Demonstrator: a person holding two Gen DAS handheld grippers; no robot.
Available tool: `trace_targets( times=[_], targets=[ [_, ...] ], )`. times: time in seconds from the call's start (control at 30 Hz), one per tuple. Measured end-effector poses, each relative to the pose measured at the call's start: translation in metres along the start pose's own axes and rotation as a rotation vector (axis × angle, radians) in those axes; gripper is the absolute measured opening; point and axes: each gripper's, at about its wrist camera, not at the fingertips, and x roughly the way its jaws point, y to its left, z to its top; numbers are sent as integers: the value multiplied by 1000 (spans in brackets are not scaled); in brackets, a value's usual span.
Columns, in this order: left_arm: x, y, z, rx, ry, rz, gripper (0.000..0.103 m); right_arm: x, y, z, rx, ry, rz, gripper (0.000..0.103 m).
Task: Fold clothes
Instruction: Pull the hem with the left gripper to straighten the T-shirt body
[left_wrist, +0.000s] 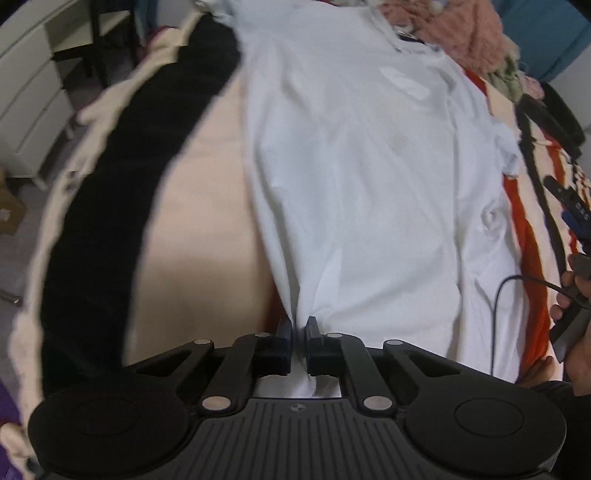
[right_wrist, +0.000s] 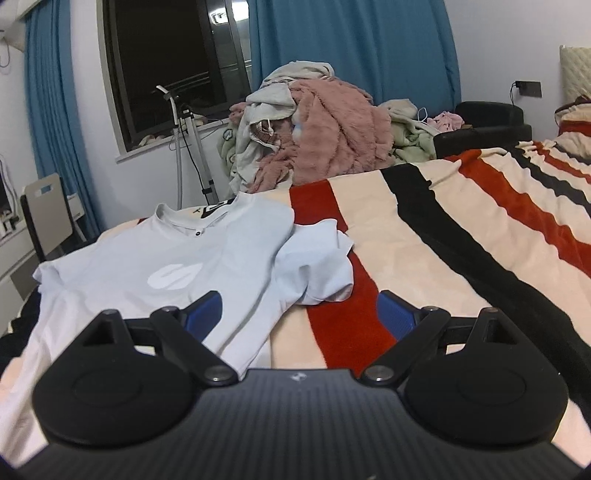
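The white shirt (left_wrist: 351, 177) lies flat, front up, on the striped blanket (right_wrist: 461, 236), its near hem bunched in the left gripper (left_wrist: 299, 332), whose fingers are pressed together on the cloth. A good fold likely needs that pinch firm and the hem carried evenly. The right gripper (right_wrist: 299, 314) hovers spread wide over the shirt's right edge, holding nothing
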Motion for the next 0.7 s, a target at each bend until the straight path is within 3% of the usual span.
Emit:
trace_targets(
  times=[0.2, 0.27, 0.3, 0.47, 0.7],
  targets=[
    [-11, 3, -7, 19, -30, -12, 18, 2, 3, -1, -8, 8, 20, 92],
    [-5, -3, -10, 27, -11, -17, 41, 2, 4, -1, -10, 11, 27, 92],
    [2, -7, -11, 29, 4, -6, 45, 2, 4, -1, -12, 12, 30, 92],
    [8, -15, -13, 66, 61, 32, 47, 4, 7, -2, -18, 19, 46, 92],
    [-29, -32, -23, 175, 7, 78, 46, 6, 2, -3, 9, 35, 49, 92]
  ],
)
